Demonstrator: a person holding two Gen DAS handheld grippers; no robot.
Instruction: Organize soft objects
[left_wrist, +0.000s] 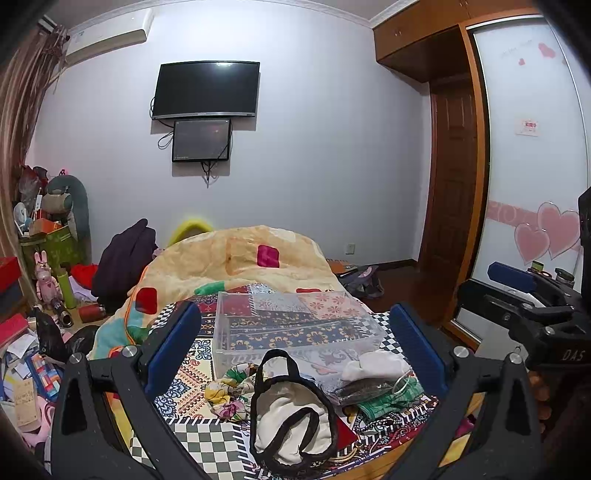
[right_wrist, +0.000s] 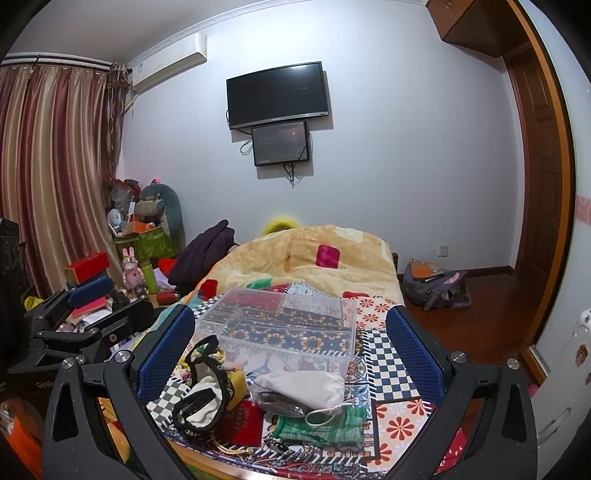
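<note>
Left wrist view first: the left gripper (left_wrist: 295, 354) is spread wide with nothing between its blue pads, hovering over the near edge of the bed (left_wrist: 207, 443). Right under it is the little pile of soft stuff. The white cloth bag with black handles (left_wrist: 291, 413) sits closest to the near edge, all floppy, handles looped up. My guess is the handle loop is the easy grab, since the body will just sag and fold. Left of it and touching is a floral scrunchy-looking cloth (left_wrist: 229, 391), super light, pinch it anywhere. To the right there's a white pouch (left_wrist: 376, 365) lying on something dark and a green striped cloth (left_wrist: 391, 400). The clear plastic box (left_wrist: 295, 321) sits just behind the pile, toward the middle of the bed, open on top and empty as far as I can see. That one's stiff and probably slick.

Right wrist view: the right gripper (right_wrist: 291, 354) is also wide open and holding nothing, with the same pile below it. The white pouch (right_wrist: 303, 384) has a drawstring cord trailing toward the near edge, and the green cloth (right_wrist: 325, 424) is partly under it. I'd take the pouch by its bunched middle, because the cord could snag the cloth.
</note>
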